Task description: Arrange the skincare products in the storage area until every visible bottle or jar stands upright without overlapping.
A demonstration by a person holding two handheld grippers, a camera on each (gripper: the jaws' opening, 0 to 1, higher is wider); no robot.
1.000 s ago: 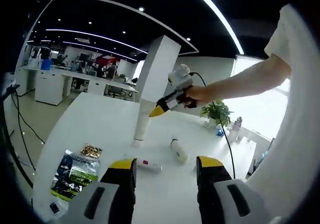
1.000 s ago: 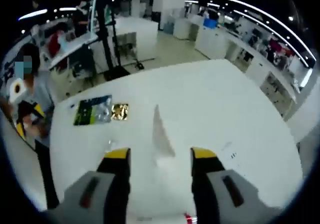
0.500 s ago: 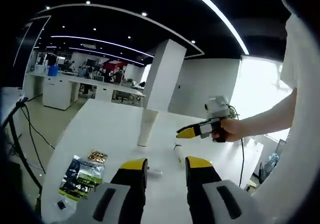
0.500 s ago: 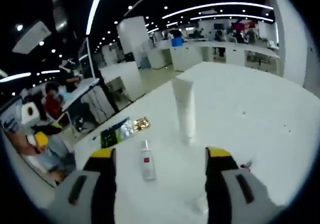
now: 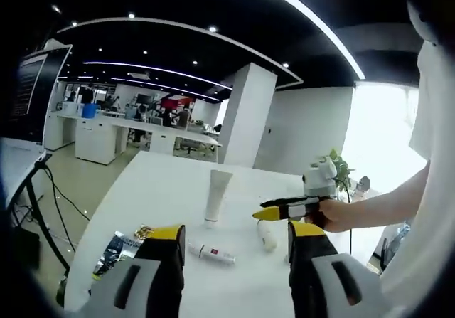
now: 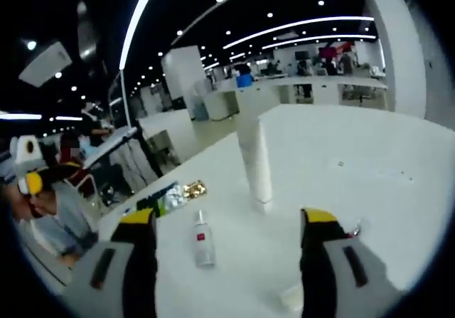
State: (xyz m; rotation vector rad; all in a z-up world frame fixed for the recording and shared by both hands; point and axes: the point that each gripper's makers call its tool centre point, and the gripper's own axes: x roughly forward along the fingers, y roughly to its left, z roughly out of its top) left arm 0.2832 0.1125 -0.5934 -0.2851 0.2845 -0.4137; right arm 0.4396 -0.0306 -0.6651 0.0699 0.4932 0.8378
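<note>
White tube (image 6: 256, 168) upright on counter (image 6: 370, 168). Small bottle (image 6: 203, 238) lies flat, long axis roughly along right gripper (image 6: 231, 222) fingers, just ahead between them; right nearer. Second bottle (image 5: 267, 235) also down. Left gripper (image 5: 234, 234) and right fingers spread, empty.

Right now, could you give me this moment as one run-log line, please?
tall tube: upright | small bottle: lying | white jar: lying | left gripper: open | right gripper: open
</note>
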